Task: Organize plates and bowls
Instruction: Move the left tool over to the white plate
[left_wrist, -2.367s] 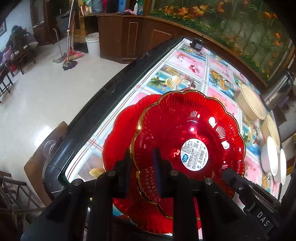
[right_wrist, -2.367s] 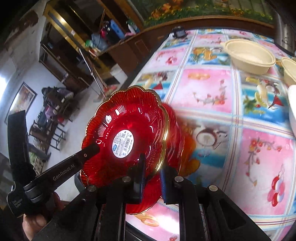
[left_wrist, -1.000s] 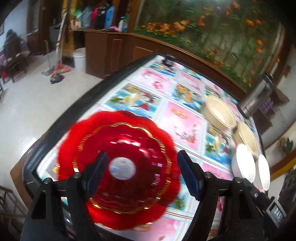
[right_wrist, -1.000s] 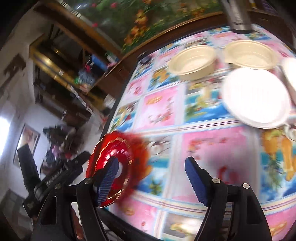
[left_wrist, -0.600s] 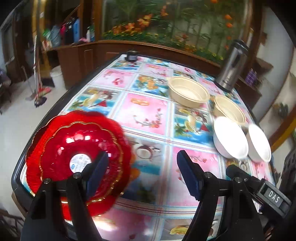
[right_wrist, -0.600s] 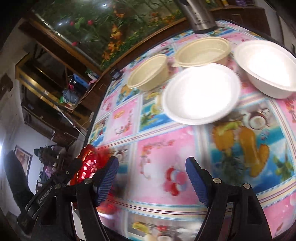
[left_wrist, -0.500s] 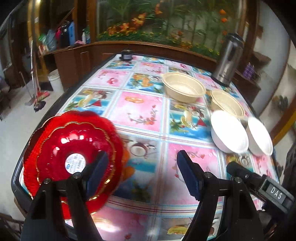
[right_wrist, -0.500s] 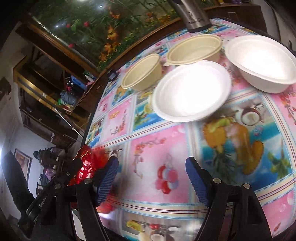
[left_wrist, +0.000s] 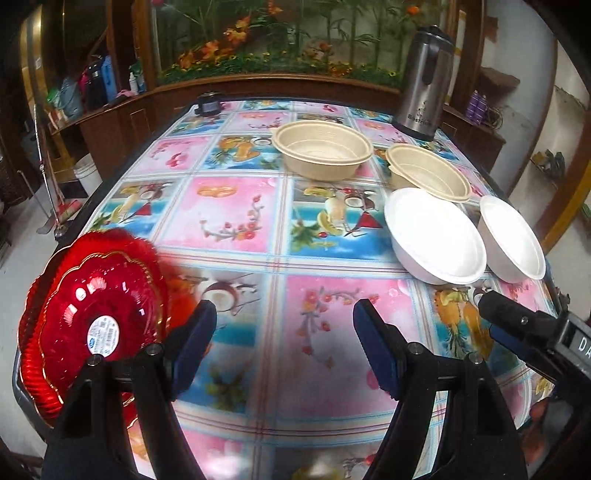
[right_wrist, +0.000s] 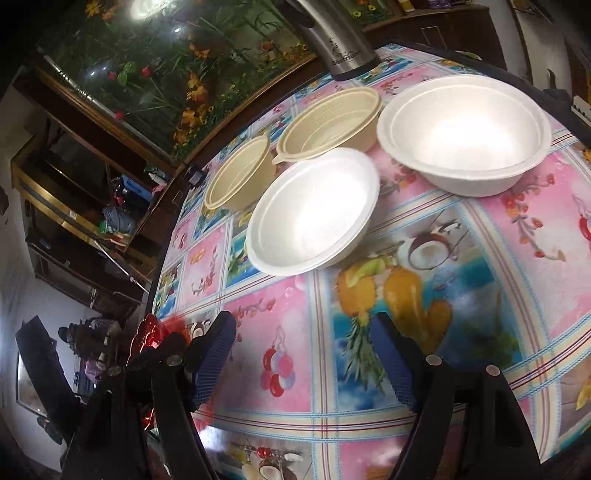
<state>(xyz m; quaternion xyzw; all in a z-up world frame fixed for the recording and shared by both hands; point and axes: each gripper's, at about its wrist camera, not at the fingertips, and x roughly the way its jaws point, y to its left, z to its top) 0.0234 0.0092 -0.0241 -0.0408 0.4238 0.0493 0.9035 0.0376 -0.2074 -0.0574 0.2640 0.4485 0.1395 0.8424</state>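
Both my left fingers (left_wrist: 282, 341) and right fingers (right_wrist: 304, 356) hang spread and empty. The red plates (left_wrist: 92, 325) sit stacked at the counter's (left_wrist: 229, 214) left edge; the nearer white bowl (right_wrist: 314, 210) lies straight ahead of my right.

Stacked red plates (left_wrist: 92, 306) (table corner); four bowls (left_wrist: 436, 236) grouped apart

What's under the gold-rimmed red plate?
A larger red plate; its scalloped edge shows around the gold-rimmed red plate. Its center is covered, so anything below it cannot be seen.
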